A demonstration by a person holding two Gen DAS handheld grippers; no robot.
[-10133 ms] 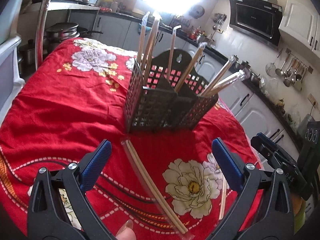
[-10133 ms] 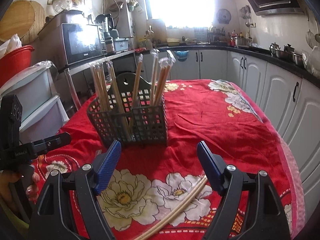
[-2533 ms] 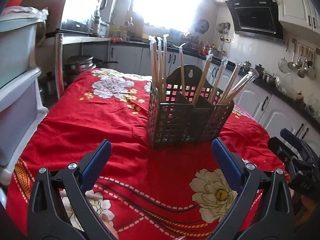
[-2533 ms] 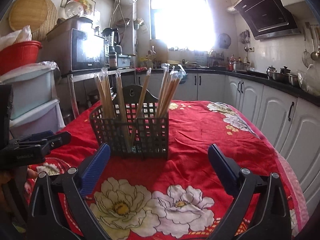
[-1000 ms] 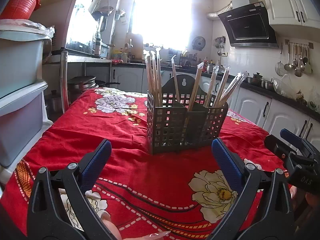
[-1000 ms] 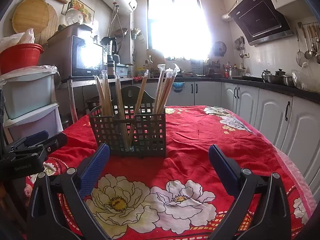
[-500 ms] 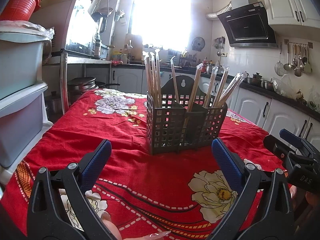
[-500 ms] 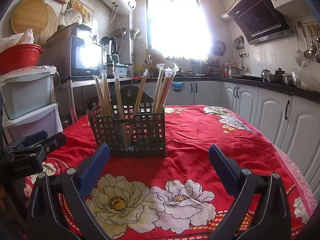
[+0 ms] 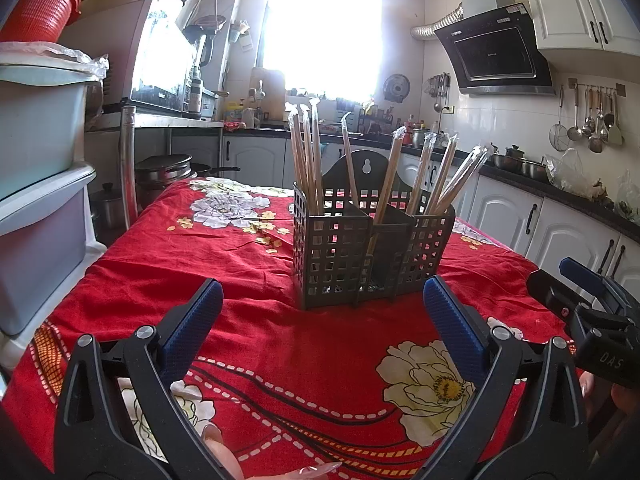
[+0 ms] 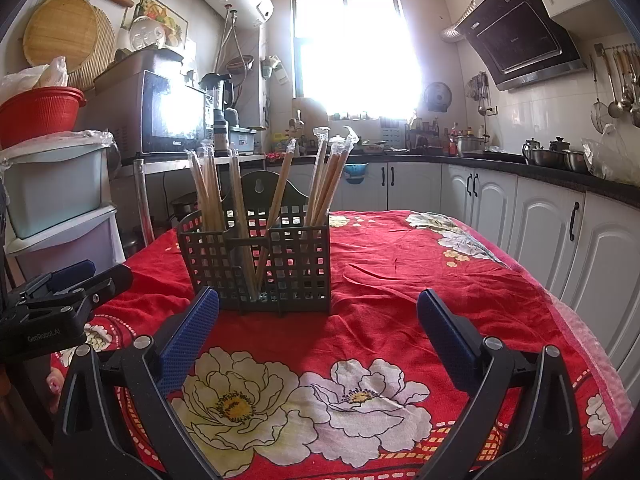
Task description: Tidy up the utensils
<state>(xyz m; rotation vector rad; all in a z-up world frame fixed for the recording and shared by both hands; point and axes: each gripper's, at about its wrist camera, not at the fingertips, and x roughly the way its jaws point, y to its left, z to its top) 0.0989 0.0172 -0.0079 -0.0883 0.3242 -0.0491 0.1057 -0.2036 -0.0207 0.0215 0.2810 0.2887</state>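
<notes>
One dark plastic utensil caddy [image 9: 370, 256] stands upright on the worktop [image 9: 256, 320], near its middle, on a red cloth [image 10: 400, 280] printed with large white flowers. The caddy has grid-perforated walls, three front compartments and a taller arched back plate with a hanging hole. Wrapped chopsticks [image 9: 310, 160] stand in it as thin pale wooden sticks in clear film sleeves: from the left wrist view about four in the left compartment, two leaning in the middle, and about four fanned outward in the right one; the exact count is hard to fix where sticks overlap. The cloth lies wrinkled around the caddy and bare in front of it, with open room between the caddy and both tools. On the right, the worktop edge runs close to white cabinet doors [image 10: 540, 236]; on the left, stacked plastic drawers [image 9: 36, 200] stand beside it. The left hand-held gripper [image 9: 322, 312] hovers low over the near cloth, its blue ribbed pads [image 9: 192, 326] spread wide with nothing between them. The right hand-held gripper [image 10: 318, 322] is likewise spread wide and empty, its pads [image 10: 444, 330] flanking the caddy's base in view.
</notes>
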